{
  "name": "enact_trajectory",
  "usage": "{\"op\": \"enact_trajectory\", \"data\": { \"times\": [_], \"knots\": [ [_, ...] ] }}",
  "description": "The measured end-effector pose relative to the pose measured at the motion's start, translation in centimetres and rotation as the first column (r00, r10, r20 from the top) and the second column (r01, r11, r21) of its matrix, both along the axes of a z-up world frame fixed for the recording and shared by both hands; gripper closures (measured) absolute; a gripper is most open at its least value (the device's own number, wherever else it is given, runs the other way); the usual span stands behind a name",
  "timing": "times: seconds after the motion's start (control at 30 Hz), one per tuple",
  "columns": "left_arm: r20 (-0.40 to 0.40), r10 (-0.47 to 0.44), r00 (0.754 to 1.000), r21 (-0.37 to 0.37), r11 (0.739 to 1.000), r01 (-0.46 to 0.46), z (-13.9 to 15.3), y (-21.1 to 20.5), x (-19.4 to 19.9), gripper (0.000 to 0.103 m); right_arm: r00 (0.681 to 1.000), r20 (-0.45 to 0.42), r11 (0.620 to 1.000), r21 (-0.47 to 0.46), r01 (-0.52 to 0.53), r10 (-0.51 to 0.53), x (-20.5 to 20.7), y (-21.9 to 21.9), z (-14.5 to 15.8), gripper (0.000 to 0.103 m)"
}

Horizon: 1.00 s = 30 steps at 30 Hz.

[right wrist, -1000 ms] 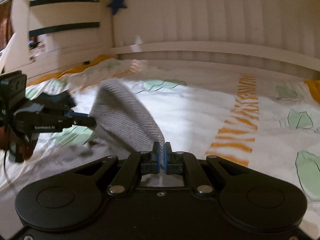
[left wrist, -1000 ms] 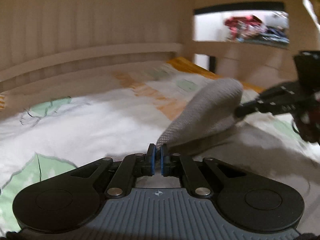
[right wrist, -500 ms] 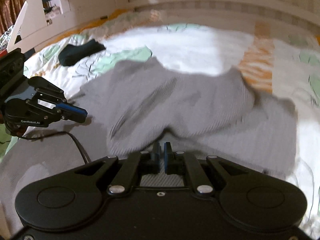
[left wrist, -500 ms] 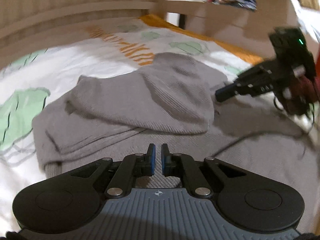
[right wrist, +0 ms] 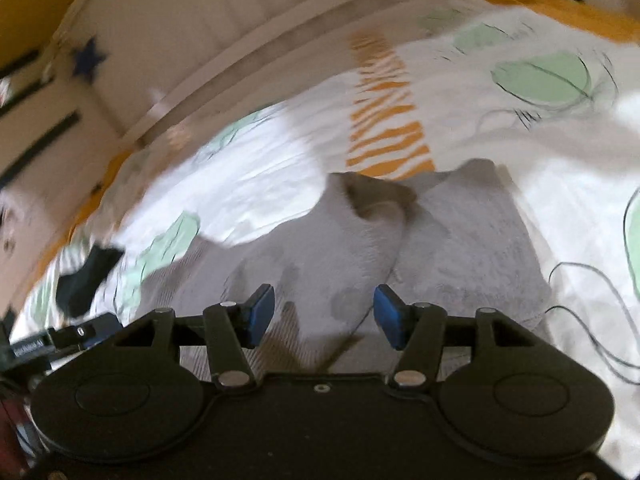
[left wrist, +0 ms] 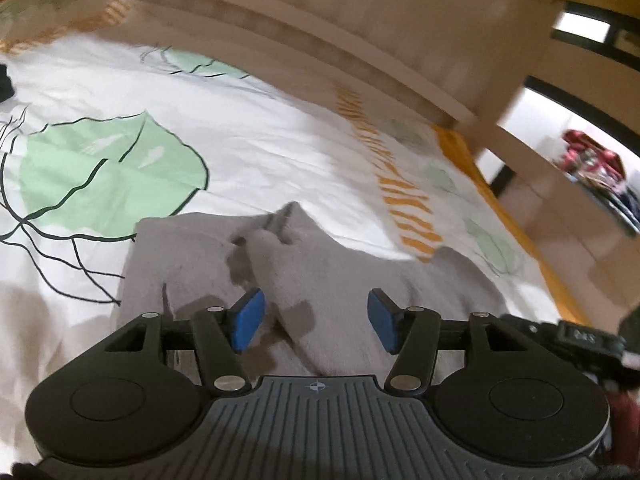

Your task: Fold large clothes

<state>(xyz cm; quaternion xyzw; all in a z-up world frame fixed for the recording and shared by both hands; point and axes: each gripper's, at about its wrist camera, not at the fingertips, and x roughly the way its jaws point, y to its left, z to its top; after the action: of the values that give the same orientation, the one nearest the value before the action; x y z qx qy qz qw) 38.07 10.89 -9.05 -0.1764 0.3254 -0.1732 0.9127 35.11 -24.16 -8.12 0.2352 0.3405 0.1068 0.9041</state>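
Grey knit fills the lower middle of the left wrist view: the sweater [left wrist: 320, 280] lies bunched on the bed, folded over itself, with a ridge of cloth running up between the pads. The left tongs [left wrist: 316, 320] hang just over it with the jaws opening; cloth lies below and between the blue pads [left wrist: 248, 320], but neither pad presses on it, so I judge the fold has just been laid down and let go. At the right edge of this view the right tongs' black tip shows, low over the same garment. The bedsheet [left wrist: 260, 128] is white with green leaves and orange stripes. A pale padded headboard [left wrist: 360, 20] runs along the far edge of the bed, and an orange trim lines the bed's right edge.

From the right wrist view, the sweater [right wrist: 460, 240] sits near the middle of the bed in two heaped lobes with a crease between them. The right tongs [right wrist: 324, 316] are also opening above the cloth, gripping nothing. A thin black cable [right wrist: 592, 304] trails over the sheet to the right. A small dark garment [right wrist: 86, 276] lies well apart near the bed's left edge, and a blue star [right wrist: 90, 56] is fixed on the pale furniture beyond.
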Motion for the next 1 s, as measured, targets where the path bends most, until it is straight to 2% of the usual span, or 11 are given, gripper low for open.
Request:
{"op": "enact_trajectory", "data": {
  "times": [0.23, 0.27, 0.33, 0.37, 0.43, 0.57, 0.63, 0.73, 0.8, 0.9, 1.0],
  "knots": [
    [-0.057, 0.018, 0.998, -0.028, 0.999, -0.020, -1.5, -0.5, 2.4, 0.049, 1.000, 0.006, 1.000, -0.017, 0.020, -0.020, 1.0, 0.6, -1.0, 0.041],
    [-0.062, 0.012, 0.998, -0.038, 0.999, -0.014, -1.7, -0.2, 2.3, 0.058, 1.000, 0.005, 1.000, -0.013, 0.027, -0.027, 1.0, 0.5, -1.1, 0.041],
    [-0.062, 0.039, 0.997, -0.020, 0.999, -0.040, -1.6, 0.1, 2.5, 0.100, 0.999, 0.000, 0.999, -0.011, 0.034, -0.034, 1.1, 0.4, -1.1, 0.048],
    [-0.044, 0.047, 0.998, -0.013, 0.999, -0.048, -1.2, 0.3, 2.3, 0.099, 1.000, -0.002, 0.999, -0.020, 0.028, -0.028, 1.2, 0.5, -1.0, 0.084],
    [0.014, 0.028, 1.000, -0.020, 0.999, -0.027, 0.0, 0.9, 1.5, 0.099, 1.000, 0.013, 0.998, -0.066, 0.006, -0.005, 1.1, 0.7, 0.0, 0.092],
    [-0.013, 0.016, 1.000, 0.061, 0.998, -0.015, -0.6, 1.6, 1.8, 0.097, 0.997, 0.076, 0.996, -0.088, -0.001, 0.007, -0.1, -0.3, 1.4, 0.092],
    [-0.124, 0.027, 0.992, 0.064, 0.998, -0.019, -2.7, 2.0, 2.9, 0.094, 0.999, 0.010, 0.996, -0.085, 0.035, -0.034, 0.4, -1.4, -0.4, 0.090],
    [-0.115, 0.031, 0.993, 0.030, 0.999, -0.028, -2.9, 2.3, 2.6, 0.089, 0.996, -0.065, 0.996, -0.070, 0.060, -0.065, 0.6, -2.1, -2.8, 0.091],
    [-0.083, 0.040, 0.996, 0.052, 0.998, -0.035, -1.8, 2.2, 1.6, 0.072, 0.996, -0.048, 0.996, -0.055, 0.066, -0.069, 0.1, -2.3, -2.6, 0.083],
    [-0.011, 0.028, 1.000, 0.093, 0.995, -0.027, 0.0, 1.7, -0.8, 0.067, 0.997, -0.014, 0.994, -0.078, 0.075, -0.076, -0.9, -1.9, -1.1, 0.048],
    [0.014, -0.017, 1.000, 0.092, 0.996, 0.016, 0.7, 0.9, -3.6, 0.053, 0.997, 0.046, 0.995, -0.076, 0.066, -0.062, -3.2, -1.2, 0.6, 0.043]
  ]
}}
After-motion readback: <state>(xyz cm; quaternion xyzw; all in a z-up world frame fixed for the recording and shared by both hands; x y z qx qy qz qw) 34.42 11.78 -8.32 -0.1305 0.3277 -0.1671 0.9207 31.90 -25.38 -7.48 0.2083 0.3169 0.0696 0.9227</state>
